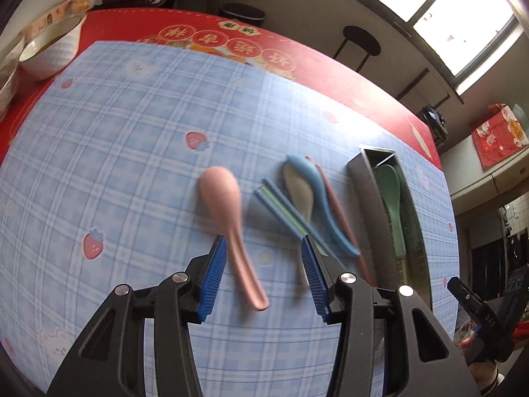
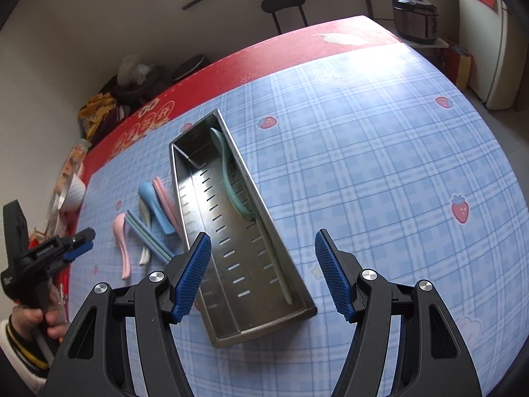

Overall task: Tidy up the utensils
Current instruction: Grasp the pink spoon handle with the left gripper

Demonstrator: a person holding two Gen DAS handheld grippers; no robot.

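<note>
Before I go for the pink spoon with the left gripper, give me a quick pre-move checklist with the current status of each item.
1. Left gripper empty, pads apart: ok.
2. Pink spoon handle lies between the left pads, not yet pinched: ok.
3. Spoon clear of the blue and green chopsticks: ok, a gap shows.
4. Metal tray has room; only the green spoon and one pale stick inside: ok.
5. Right gripper open, empty, over the tray: not ok, it may block the drop.
6. Image sharpness: not ok, the left view is blurred.
</note>
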